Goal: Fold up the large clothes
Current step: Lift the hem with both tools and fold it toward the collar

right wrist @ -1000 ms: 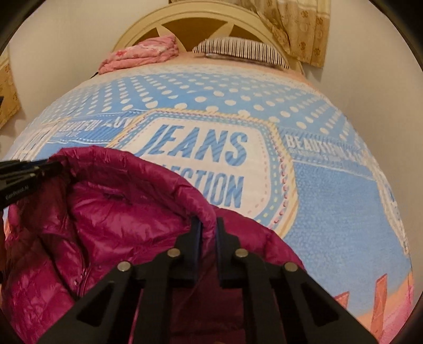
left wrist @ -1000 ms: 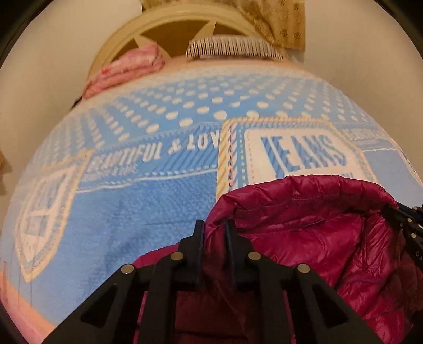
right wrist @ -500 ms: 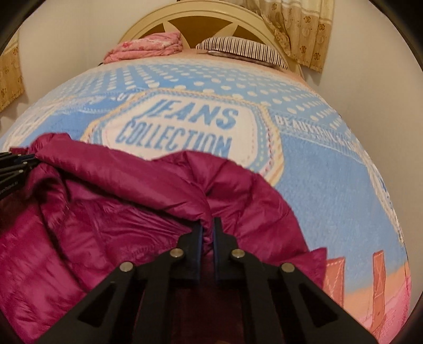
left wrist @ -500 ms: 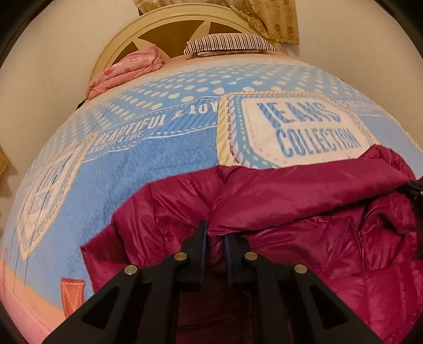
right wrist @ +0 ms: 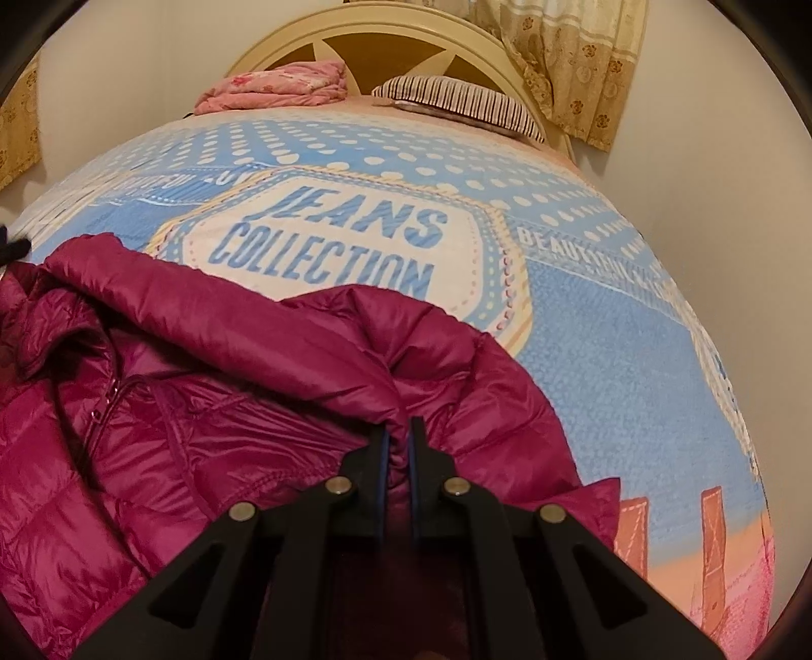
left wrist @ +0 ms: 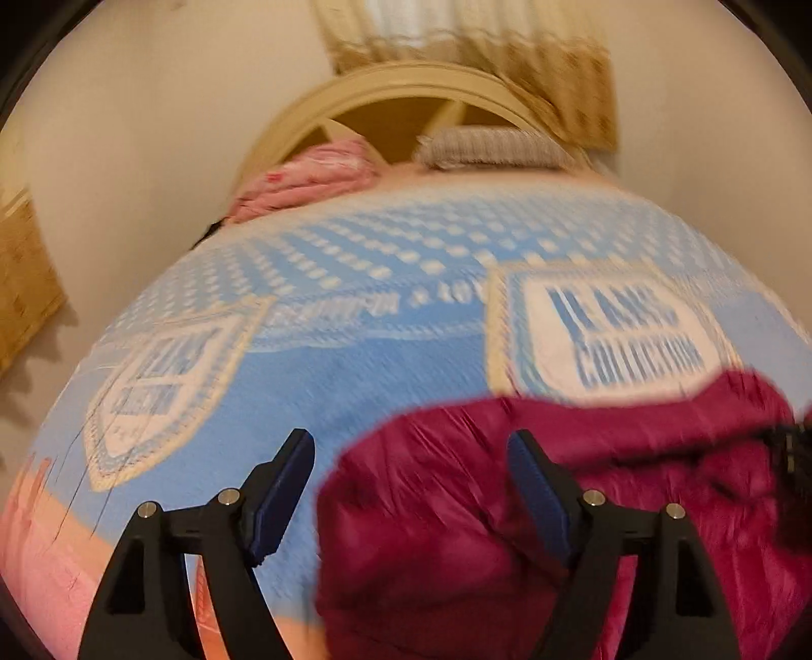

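Note:
A magenta quilted down jacket (right wrist: 203,416) lies on the blue printed bedspread (right wrist: 609,330), its zipper and collar at the left in the right wrist view. My right gripper (right wrist: 397,436) is shut on a fold of the jacket's upper edge. In the blurred left wrist view my left gripper (left wrist: 411,462) is open and empty above the jacket's left edge (left wrist: 431,507), its left finger over the bedspread (left wrist: 355,365). The other gripper's tip shows at the far right (left wrist: 797,452).
A striped pillow (right wrist: 457,101) and a folded pink blanket (right wrist: 274,89) lie at the cream headboard (right wrist: 385,35). A floral curtain (right wrist: 573,66) hangs at the back right. White walls flank the bed. The bedspread's pink-orange border (right wrist: 710,558) runs along the near edge.
My left gripper has opened and let go of the jacket, and has shifted left. The jacket has settled flatter on the bed. My right gripper stays shut on its fold.

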